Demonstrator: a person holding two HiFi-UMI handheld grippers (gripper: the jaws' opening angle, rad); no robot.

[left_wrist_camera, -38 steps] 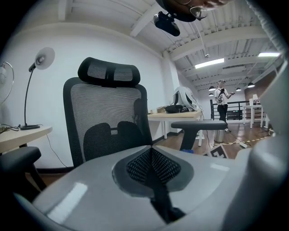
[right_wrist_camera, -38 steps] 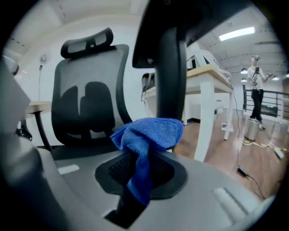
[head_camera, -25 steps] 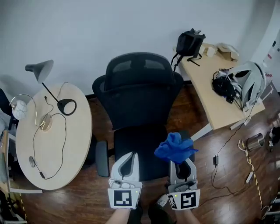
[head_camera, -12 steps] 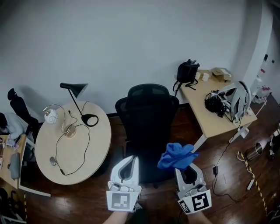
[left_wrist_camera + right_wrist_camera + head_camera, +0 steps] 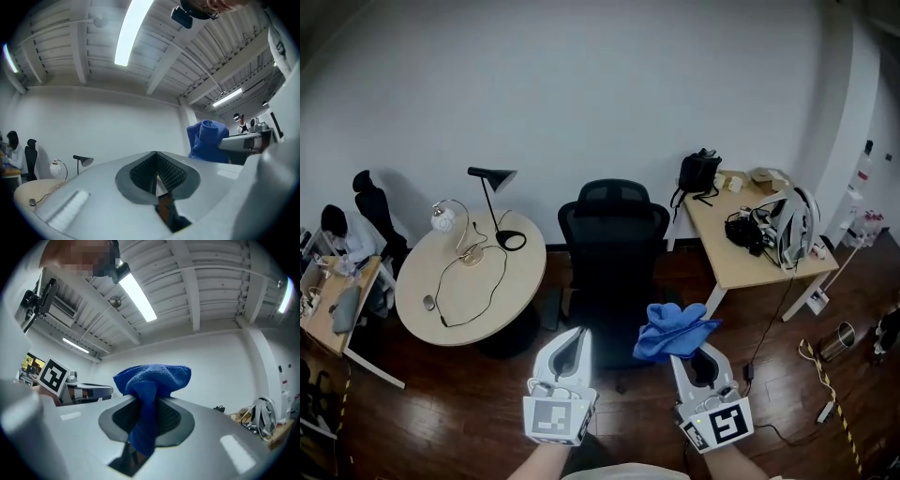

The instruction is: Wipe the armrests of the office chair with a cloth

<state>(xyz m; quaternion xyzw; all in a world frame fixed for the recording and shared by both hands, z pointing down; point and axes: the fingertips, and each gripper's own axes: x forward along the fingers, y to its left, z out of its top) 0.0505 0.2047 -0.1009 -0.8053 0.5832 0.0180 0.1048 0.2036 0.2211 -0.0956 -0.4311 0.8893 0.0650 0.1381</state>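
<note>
One blue cloth (image 5: 152,380) is all the right gripper (image 5: 145,420) carries. Its jaws are closed on a fold of it, with the bunched top standing past the jaw tips and a tail hanging back between them. The left gripper (image 5: 157,176) has its jaws pressed together on nothing, and sits just to the left of the right one.

Ahead of both sets of jaws and well apart from them stands the black office chair (image 5: 614,253), facing the person. What looks like one armrest (image 5: 550,309) shows as a grey pad ahead and left of the left jaws. The other is hidden behind the cloth (or at least I cannot pick it out). A round table (image 5: 469,291) with a lamp (image 5: 492,202) lies further left, and a cluttered desk (image 5: 750,248) lies off to the right of the right jaws.

I judge the wiping not yet begun; this is the approach. The next move calls for carrying the cloth forward and down onto an armrest, pressing the loose bunch flat against the pad, and keeping the grip firm so the fold does not slip out during the strokes.
</note>
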